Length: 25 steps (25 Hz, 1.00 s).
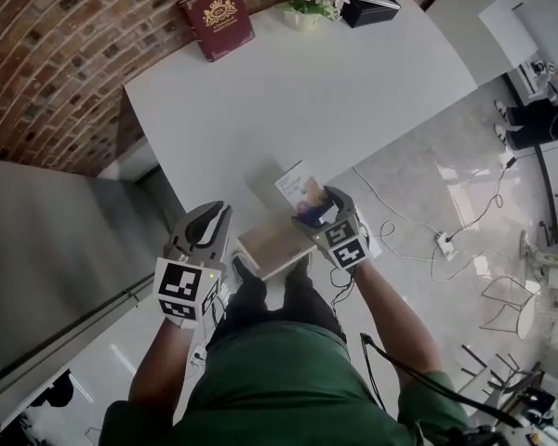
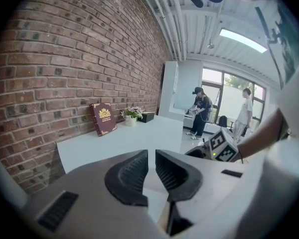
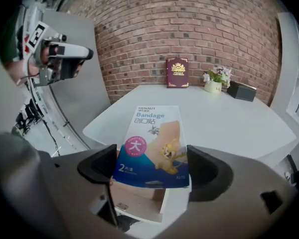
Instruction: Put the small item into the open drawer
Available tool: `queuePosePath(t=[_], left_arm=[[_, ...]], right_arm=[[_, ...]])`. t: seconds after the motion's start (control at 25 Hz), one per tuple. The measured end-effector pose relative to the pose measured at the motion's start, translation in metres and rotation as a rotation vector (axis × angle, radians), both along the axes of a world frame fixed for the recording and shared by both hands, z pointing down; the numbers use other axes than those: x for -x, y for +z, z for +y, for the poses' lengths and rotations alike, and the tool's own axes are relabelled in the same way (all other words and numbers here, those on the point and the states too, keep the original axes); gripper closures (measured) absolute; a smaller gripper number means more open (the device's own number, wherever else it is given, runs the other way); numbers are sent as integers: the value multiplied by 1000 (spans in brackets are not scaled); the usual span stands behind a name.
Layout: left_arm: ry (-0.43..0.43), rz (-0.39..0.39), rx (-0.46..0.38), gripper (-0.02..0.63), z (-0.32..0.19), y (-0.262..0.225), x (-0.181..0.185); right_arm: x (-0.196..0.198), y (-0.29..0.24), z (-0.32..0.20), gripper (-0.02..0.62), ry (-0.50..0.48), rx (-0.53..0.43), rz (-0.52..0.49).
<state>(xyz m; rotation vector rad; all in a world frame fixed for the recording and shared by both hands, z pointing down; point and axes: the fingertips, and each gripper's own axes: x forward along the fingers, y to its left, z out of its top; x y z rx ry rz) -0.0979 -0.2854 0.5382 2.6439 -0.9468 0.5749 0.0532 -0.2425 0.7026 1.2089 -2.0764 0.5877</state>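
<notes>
My right gripper [image 1: 321, 214] [image 3: 152, 171] is shut on a flat bandage box [image 1: 300, 191] [image 3: 155, 143], blue and white with a cartoon print, its two sides between the pads. The box hangs at the near edge of the white table [image 1: 298, 100], just above the open drawer [image 1: 274, 246] [image 3: 139, 203] with its pale wooden inside. My left gripper [image 1: 207, 226] [image 2: 151, 171] is left of the drawer, raised and pointing over the table, jaws drawn together with nothing between them.
At the table's far edge by the brick wall stand a red book [image 1: 217, 17] [image 3: 177, 72], a flower pot [image 1: 307, 3] and a black box [image 1: 369, 6]. Cables and a power strip [image 1: 444, 245] lie on the floor to the right. Two people [image 2: 199, 114] stand by the far window.
</notes>
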Motion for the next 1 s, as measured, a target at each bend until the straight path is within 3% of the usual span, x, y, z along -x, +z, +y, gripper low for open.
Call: queuePosePath(t=[0.4,0.64,1.0], left_arm=[[-2,-17,34,565,30,24,3],[-14,-34,62,565,44,40,10],[-41,-61,87,565,52,63,17]], right_arm=[[19,6,70,155,-289,-46,90],[38,48,115,155,-461,8,135],[51,135,112,153,-576,54,273]])
